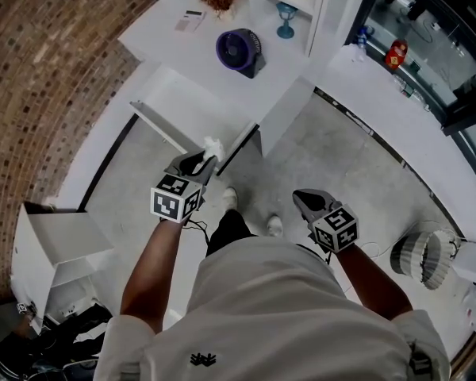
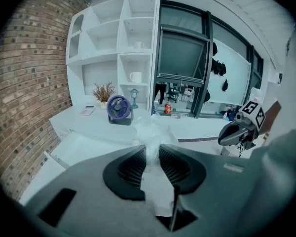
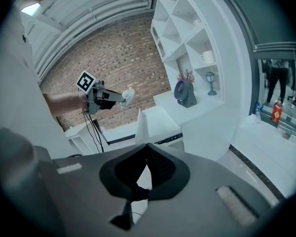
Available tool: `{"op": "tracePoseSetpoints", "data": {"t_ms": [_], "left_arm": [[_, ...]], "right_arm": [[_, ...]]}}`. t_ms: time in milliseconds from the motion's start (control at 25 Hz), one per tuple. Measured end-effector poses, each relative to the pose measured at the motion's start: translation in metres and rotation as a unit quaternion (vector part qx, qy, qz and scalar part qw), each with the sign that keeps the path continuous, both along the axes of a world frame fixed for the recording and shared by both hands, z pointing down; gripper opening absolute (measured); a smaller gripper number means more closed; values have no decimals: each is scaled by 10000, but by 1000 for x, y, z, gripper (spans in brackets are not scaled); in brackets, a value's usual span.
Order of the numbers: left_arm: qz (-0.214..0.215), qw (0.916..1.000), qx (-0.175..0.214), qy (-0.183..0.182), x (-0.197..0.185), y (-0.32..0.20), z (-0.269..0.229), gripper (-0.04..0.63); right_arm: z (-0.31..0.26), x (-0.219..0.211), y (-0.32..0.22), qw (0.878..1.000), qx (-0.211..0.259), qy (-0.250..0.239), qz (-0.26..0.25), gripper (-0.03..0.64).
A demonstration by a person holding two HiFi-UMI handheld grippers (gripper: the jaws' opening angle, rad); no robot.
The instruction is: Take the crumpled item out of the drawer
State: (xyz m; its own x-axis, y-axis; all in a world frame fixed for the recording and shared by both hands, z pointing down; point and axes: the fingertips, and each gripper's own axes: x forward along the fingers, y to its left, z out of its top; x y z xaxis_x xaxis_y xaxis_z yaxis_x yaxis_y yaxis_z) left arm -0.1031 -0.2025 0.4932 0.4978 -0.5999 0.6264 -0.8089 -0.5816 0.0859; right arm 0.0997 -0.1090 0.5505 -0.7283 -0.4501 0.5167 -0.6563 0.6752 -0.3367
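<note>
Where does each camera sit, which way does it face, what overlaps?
Head view: on the person's head, steeply down at the open drawer; torso, forearms show.
Left gripper view: on the left gripper, facing shelves and fan; jaws clamp the crumpled item.
Right gripper view: on the right gripper, facing brick wall and drawer; jaws shut, empty.
Shared: all show the fan.

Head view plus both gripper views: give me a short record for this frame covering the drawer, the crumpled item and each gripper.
drawer: open, pulled out from the white desk
crumpled item: white, out of the drawer, held in the air near its front corner
left gripper: shut on the crumpled item
right gripper: shut, nothing between its jaws, held over the floor away from the drawer
desk top: fan standing behind the drawer
task state: item lifted out, not yet set down
</note>
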Motion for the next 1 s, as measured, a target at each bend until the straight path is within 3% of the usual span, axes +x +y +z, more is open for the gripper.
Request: {"op": "tracePoseSetpoints", "data": {"t_ms": [480, 1000], "left_arm": [[80, 9998, 176, 95, 29, 46, -27, 92], [65, 9996, 220, 180, 30, 68, -34, 91]], "right_arm": [[-6, 9, 18, 9999, 72, -58, -125, 12], [-9, 3, 25, 9995, 180, 8, -265, 11]]}}
